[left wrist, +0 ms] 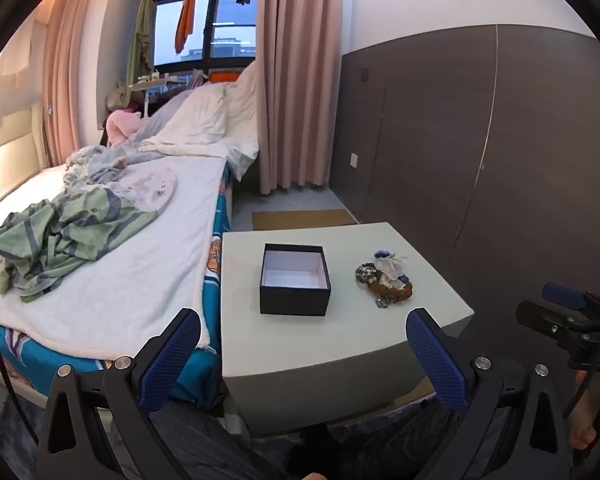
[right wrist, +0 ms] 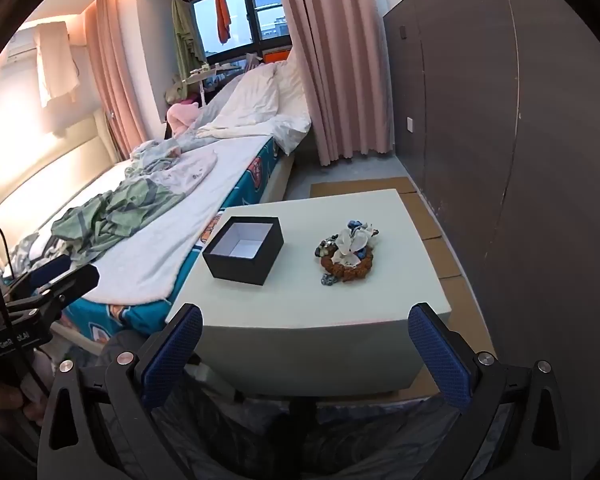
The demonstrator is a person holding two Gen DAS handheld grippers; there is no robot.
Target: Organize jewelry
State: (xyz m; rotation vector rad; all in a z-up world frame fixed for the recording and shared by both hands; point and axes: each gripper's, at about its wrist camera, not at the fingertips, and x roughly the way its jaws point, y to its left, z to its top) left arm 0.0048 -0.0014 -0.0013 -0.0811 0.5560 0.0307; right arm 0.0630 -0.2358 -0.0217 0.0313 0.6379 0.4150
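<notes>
Both grippers [left wrist: 302, 346] [right wrist: 305, 342] gape empty; black box [left wrist: 295, 280] seemingly empty, jewelry [left wrist: 385, 278] beside.

The black box [left wrist: 295, 280] is looking like matt card with a smooth white paper lining. The pale table [left wrist: 340, 344] is showing a smooth, matt top. The blue pads [right wrist: 440, 350] are appearing rough and rubbery. On the left, the bedding [left wrist: 100, 248] is lying as soft crumpled cloth.
</notes>
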